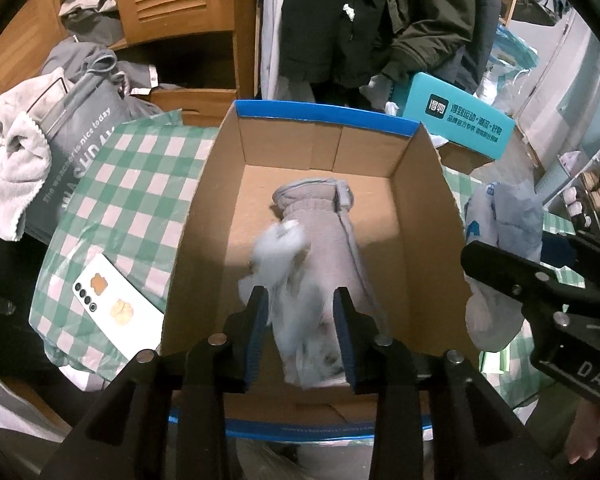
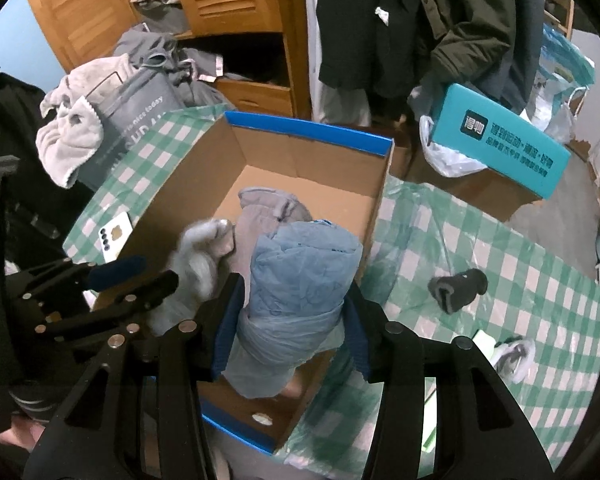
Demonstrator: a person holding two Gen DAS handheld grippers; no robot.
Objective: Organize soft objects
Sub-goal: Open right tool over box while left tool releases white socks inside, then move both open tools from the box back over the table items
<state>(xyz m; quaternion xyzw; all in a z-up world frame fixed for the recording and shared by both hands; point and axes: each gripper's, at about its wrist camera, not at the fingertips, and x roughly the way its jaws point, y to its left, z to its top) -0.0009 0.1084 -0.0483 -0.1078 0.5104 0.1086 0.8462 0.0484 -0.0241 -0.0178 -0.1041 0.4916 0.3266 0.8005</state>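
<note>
An open cardboard box (image 1: 424, 208) with a blue rim stands on a green checked cloth; it also shows in the right wrist view (image 2: 204, 168). A grey glove (image 1: 320, 224) lies on the box floor. My left gripper (image 1: 302, 332) is shut on a fluffy white-grey soft item (image 1: 292, 300) and holds it over the box. My right gripper (image 2: 292, 328) is shut on a rolled light-blue cloth bundle (image 2: 296, 280) above the box's right wall. The bundle also shows in the left wrist view (image 1: 504, 224).
A dark grey glove (image 2: 456, 288) and a white fluffy item (image 2: 512, 356) lie on the checked cloth (image 2: 500, 248) at right. A white phone (image 1: 116, 300) lies left of the box. A teal box (image 2: 500, 140), wooden cabinets and hanging coats stand behind.
</note>
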